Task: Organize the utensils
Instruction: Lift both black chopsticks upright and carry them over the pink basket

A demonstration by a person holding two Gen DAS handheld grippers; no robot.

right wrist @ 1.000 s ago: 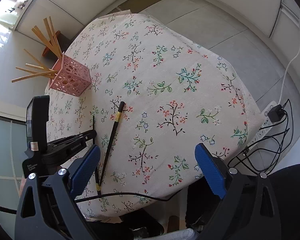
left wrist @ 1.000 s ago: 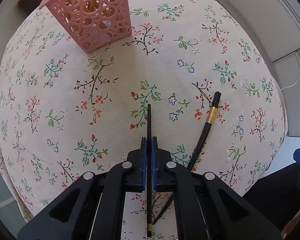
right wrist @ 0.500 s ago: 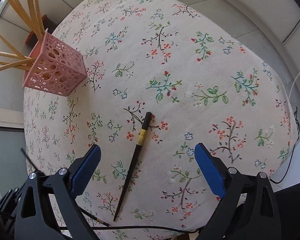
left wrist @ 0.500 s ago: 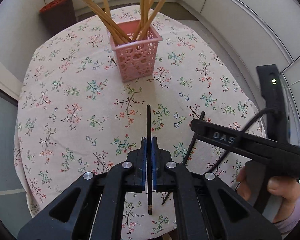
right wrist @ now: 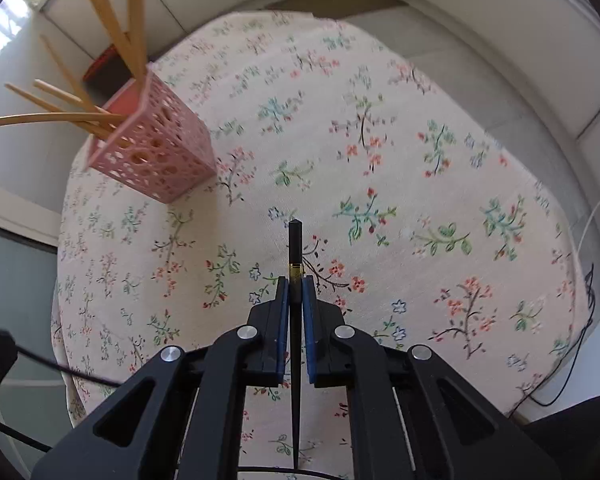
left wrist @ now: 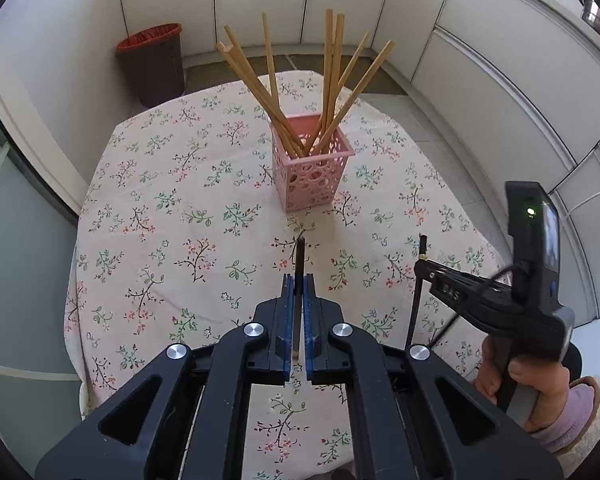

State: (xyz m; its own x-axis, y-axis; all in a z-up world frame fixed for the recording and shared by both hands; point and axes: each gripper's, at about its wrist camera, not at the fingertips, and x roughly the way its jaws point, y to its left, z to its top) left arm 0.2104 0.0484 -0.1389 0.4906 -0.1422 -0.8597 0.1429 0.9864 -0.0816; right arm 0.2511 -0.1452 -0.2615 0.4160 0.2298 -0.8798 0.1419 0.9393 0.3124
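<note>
Closing a moment earlier, the right gripper [right wrist: 296, 292] now clamped the second black chopstick [right wrist: 295, 248]; left gripper [left wrist: 298, 292] held its chopstick [left wrist: 300, 256], both bound for the basket [left wrist: 310, 178] at upper centre.

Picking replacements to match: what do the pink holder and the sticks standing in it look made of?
Pink holder: probably moulded plastic, matte, with walls pierced by round cut-outs. Sticks: apparently bamboo or light wood, plain tan and unvarnished-looking; no grain is visible to tell which.

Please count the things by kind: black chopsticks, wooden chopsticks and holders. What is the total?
Black chopsticks: 2, one in the left gripper, one in the right gripper.
Wooden chopsticks: 8, though they overlap.
Pink holder: 1.
Total: 11.
</note>
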